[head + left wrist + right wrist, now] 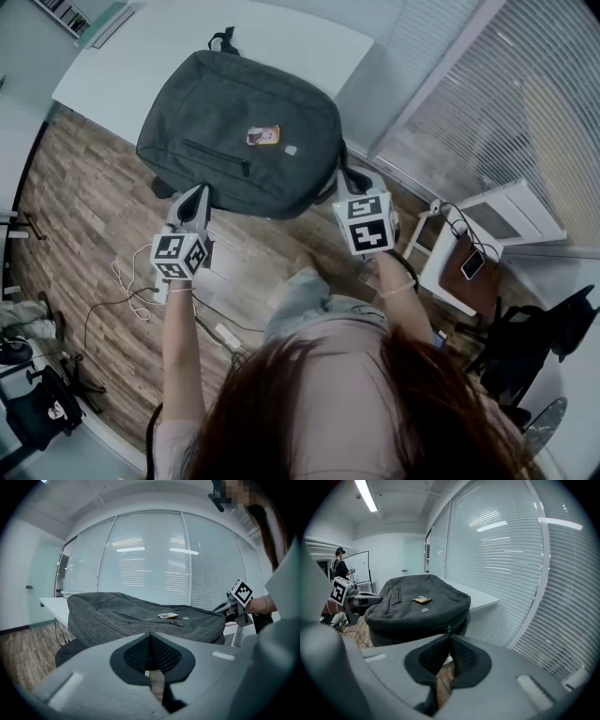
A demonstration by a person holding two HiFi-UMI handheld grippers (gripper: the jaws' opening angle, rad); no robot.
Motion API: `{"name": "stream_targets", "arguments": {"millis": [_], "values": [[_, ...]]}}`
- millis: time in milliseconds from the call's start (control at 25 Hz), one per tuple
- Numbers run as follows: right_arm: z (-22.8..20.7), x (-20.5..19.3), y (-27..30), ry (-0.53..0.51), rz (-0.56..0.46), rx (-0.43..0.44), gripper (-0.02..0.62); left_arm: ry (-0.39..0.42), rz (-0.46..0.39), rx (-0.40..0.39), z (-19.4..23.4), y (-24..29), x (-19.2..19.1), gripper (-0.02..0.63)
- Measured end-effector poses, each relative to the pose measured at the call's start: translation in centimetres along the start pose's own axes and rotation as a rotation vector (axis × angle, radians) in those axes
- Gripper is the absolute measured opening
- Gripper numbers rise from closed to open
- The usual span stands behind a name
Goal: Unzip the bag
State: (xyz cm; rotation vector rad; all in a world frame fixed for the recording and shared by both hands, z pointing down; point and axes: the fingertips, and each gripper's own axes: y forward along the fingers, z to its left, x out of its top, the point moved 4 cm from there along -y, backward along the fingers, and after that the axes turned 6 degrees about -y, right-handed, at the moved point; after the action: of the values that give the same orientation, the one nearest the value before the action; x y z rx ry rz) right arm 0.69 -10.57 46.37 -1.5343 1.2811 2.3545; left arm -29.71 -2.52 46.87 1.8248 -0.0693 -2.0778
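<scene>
A dark grey backpack (239,131) lies flat on a white table (291,37), its front up, showing a closed pocket zip (216,155) and a small orange label (263,136). My left gripper (199,192) is shut and empty at the bag's near left edge; in the left gripper view its jaws (150,634) meet just short of the bag (140,616). My right gripper (350,180) is at the bag's near right corner. In the right gripper view its jaws (449,633) are closed, with a small metal zipper pull (448,629) pinched at their tips against the bag's side (417,613).
Window blinds (525,103) run along the right. A low white side table (450,281) with a phone (472,264) stands near my right arm. Cables (131,281) and a power strip (230,336) lie on the wood floor. Black chairs (534,337) stand at the edges. A person (340,566) stands far back.
</scene>
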Motion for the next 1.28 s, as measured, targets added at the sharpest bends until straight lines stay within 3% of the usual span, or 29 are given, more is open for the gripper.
{"name": "stream_targets", "arguments": {"millis": [1280], "values": [[-3.9,1.9,3.6,-0.04,0.002,-0.005,0.012,0.024,0.03,-0.041,0.2,0.2,0.2,0.008]]}}
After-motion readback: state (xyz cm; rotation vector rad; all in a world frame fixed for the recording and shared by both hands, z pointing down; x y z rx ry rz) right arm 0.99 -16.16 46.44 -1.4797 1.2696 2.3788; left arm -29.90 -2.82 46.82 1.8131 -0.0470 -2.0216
